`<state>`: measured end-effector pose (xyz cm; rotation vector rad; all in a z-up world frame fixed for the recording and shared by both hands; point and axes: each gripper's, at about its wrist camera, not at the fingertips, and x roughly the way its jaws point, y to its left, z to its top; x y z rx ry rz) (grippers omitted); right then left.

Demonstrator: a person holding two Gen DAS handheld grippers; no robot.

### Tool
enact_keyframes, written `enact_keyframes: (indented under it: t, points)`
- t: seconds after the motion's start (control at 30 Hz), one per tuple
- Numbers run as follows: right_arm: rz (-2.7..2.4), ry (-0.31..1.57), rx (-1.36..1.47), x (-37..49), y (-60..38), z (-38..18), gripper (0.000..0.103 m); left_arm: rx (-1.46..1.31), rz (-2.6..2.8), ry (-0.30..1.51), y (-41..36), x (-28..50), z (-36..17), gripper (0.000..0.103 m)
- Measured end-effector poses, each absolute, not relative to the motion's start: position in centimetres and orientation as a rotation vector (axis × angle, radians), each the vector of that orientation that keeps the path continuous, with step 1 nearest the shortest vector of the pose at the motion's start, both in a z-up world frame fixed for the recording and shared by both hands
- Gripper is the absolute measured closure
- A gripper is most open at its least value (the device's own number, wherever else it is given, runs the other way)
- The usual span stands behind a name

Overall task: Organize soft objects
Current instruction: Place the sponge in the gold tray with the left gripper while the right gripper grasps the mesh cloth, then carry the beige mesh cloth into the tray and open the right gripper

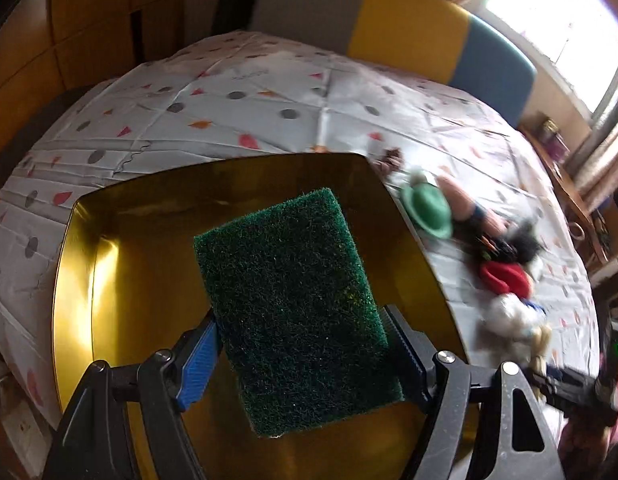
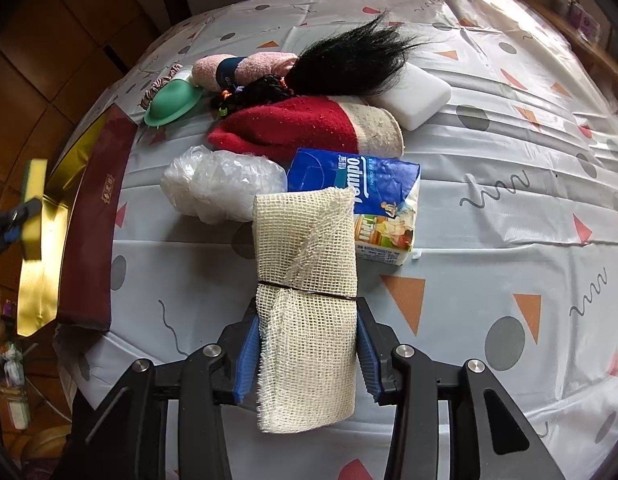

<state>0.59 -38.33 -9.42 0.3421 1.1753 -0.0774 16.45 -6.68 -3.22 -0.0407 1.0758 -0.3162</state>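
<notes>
My left gripper (image 1: 301, 340) is shut on a dark green scouring sponge (image 1: 293, 304) and holds it above the open gold box (image 1: 109, 280). In the right wrist view the same sponge (image 2: 35, 208) shows its yellow side over the gold box (image 2: 41, 280) at the far left. My right gripper (image 2: 307, 344) is shut on a folded cream mesh cloth (image 2: 309, 300) tied with a thin band, held above the table.
On the patterned tablecloth (image 2: 509, 200) lie a blue tissue pack (image 2: 373, 196), clear plastic bag (image 2: 221, 184), red sock (image 2: 293, 128), white sponge block (image 2: 417, 96), black hair tuft (image 2: 349, 60), pink sock (image 2: 249, 68) and green silicone bowl (image 2: 173, 104). The box's maroon lid (image 2: 97, 220) lies beside it.
</notes>
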Motion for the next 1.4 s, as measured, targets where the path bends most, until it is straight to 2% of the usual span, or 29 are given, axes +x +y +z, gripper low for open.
enact_keyframes:
  t: [0.23,0.33,0.53,0.93,1.4]
  points:
    - [-0.081,1.179,0.282,0.8,-37.7,-9.5,0.059,-0.119,-0.345,1.15,-8.1,21.4,-5.2,0.025]
    - [-0.082,1.178,0.267,0.9,-37.5,-9.5,0.059,-0.146,-0.341,1.146,-8.5,22.1,-5.5,0.02]
    - [-0.083,1.172,0.243,1.3,-37.2,-9.8,0.058,-0.12,-0.327,1.115,-8.2,21.2,-4.9,0.017]
    - [-0.1,1.173,0.185,1.8,-36.1,-10.1,0.06,-0.017,-0.269,0.926,-5.6,11.1,-0.9,0.018]
    - [-0.09,1.087,0.228,0.3,-36.6,-7.9,0.061,-0.019,-0.166,0.911,-2.8,6.8,-1.0,0.018]
